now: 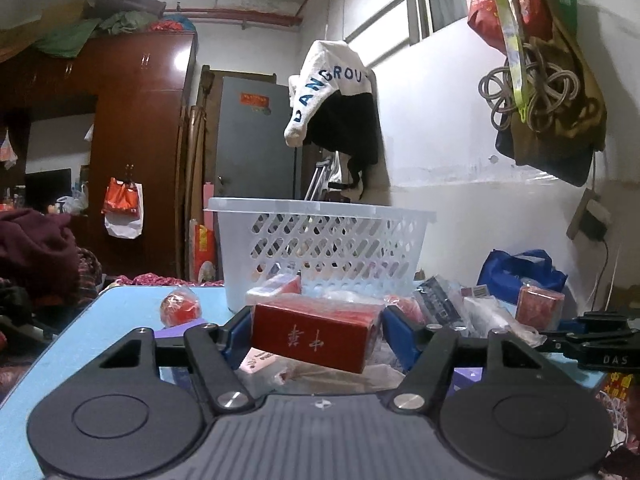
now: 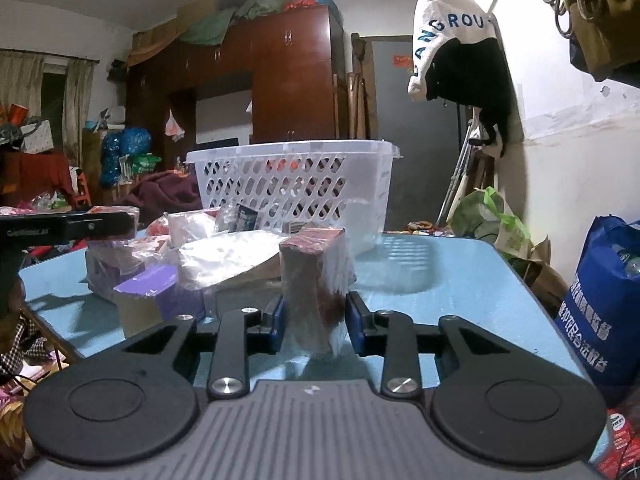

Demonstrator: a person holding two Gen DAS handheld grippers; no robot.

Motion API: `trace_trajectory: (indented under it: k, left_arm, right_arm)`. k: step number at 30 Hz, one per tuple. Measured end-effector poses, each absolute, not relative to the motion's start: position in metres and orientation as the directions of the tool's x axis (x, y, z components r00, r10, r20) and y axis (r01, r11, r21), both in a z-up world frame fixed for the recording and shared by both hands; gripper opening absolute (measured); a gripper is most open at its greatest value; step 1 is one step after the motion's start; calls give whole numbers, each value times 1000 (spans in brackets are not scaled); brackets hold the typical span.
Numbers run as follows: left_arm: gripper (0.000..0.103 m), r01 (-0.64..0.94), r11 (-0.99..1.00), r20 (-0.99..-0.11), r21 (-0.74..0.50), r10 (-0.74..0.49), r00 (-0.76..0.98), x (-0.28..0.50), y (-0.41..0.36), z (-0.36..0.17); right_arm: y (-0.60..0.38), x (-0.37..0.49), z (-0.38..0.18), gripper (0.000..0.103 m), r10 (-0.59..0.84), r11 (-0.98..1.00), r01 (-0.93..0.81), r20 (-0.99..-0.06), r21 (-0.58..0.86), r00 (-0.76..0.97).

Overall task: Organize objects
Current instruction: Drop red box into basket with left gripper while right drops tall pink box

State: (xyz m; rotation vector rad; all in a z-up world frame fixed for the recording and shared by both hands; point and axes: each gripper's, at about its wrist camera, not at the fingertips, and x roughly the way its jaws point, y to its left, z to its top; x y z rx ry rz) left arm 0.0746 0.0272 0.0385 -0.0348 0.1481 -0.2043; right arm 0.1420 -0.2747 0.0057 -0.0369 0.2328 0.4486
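Right gripper (image 2: pixel 314 322) clamps wrapped box (image 2: pixel 316 280); left gripper (image 1: pixel 316 334) brackets red box (image 1: pixel 320 338) — contact unclear — basket (image 1: pixel 320 240) behind.

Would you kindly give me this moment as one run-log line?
left gripper: around red box | right gripper: shut on wrapped box | basket: behind

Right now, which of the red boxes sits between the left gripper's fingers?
The red box with gold characters, lying lengthwise between the left gripper fingers. The other red box stands far right beside the blue bag.
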Motion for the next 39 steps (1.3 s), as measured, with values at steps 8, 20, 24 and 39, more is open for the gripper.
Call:
trace_trajectory:
  k: [8, 20, 24, 39]
  left_arm:
    - [70, 184, 980, -117, -74, -192, 974, 69, 37, 40]
    - [69, 192, 975, -61, -112, -200, 978, 94, 40, 81]
    - [69, 191, 974, -95, -123, -203, 975, 164, 34, 137]
    - [103, 84, 985, -279, -149, -124, 952, 275, 33, 148]
  right_arm:
    - [-281, 144, 7, 34, 408, 910, -414, -221, 17, 886]
    - [-269, 168, 73, 33, 453, 887, -460, -111, -44, 884]
    - [-230, 227, 119, 33, 489, 858, -498, -101, -125, 867]
    - [-201, 314, 135, 103, 425, 894, -445, -223, -48, 877]
